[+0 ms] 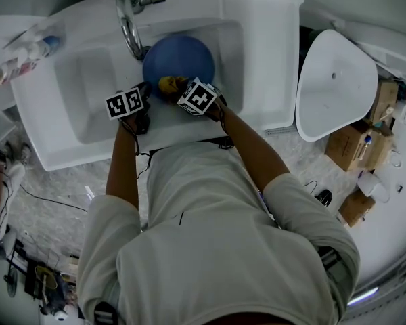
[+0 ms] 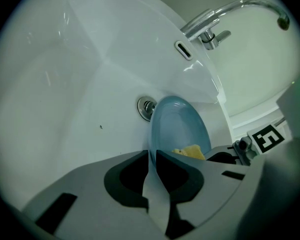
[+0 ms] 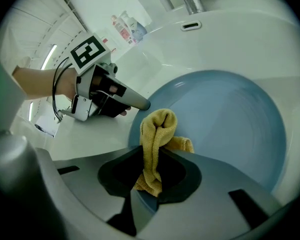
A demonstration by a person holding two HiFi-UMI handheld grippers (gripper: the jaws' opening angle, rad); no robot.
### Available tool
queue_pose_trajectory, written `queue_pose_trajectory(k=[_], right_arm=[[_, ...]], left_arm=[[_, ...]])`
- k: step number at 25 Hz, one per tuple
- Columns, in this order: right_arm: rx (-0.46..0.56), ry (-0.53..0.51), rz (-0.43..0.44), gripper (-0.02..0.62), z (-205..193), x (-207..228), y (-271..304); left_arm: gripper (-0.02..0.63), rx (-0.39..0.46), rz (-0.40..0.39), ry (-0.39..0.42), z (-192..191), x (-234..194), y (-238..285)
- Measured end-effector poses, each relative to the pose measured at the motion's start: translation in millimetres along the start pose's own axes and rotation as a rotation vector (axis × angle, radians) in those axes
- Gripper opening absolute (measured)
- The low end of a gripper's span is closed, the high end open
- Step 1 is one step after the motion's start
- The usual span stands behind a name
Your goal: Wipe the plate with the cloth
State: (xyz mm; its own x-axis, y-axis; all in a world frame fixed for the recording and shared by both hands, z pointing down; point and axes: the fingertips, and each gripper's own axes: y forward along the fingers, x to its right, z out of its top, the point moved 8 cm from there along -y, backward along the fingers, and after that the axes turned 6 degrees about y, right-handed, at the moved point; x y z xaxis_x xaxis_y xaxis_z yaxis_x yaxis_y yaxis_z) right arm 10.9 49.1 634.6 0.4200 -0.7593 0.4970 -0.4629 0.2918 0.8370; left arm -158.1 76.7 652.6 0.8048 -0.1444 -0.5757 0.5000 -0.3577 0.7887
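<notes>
Plate (image 2: 180,129) rim clamped in left gripper (image 2: 151,155) | cloth (image 3: 159,129) pinched in right gripper (image 3: 151,155)

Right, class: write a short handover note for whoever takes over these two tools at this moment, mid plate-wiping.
Left tool: shut on the blue plate's rim, holding it in the sink.
Right tool: shut on the yellow cloth, which sits over the plate's face near its rim.
Done: both things gripped and brought together.
Left: wipe the face; how much is already wiped cannot be told.
</notes>
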Motion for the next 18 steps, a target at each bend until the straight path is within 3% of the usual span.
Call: queue_pose_trajectory(k=[7,18], right_arm=[[-0.032,-0.012,-0.024,0.071,-5.7,10.2,-9.8],[-0.020,0.136,-0.082,0.072,-8.6,33.2,-38.8]], left_arm=[[0.063,-0.001,0.008,0.002,-0.2,2.2,1.0],[0.063,-0.010,0.008,0.000,0.0,2.1,1.1]])
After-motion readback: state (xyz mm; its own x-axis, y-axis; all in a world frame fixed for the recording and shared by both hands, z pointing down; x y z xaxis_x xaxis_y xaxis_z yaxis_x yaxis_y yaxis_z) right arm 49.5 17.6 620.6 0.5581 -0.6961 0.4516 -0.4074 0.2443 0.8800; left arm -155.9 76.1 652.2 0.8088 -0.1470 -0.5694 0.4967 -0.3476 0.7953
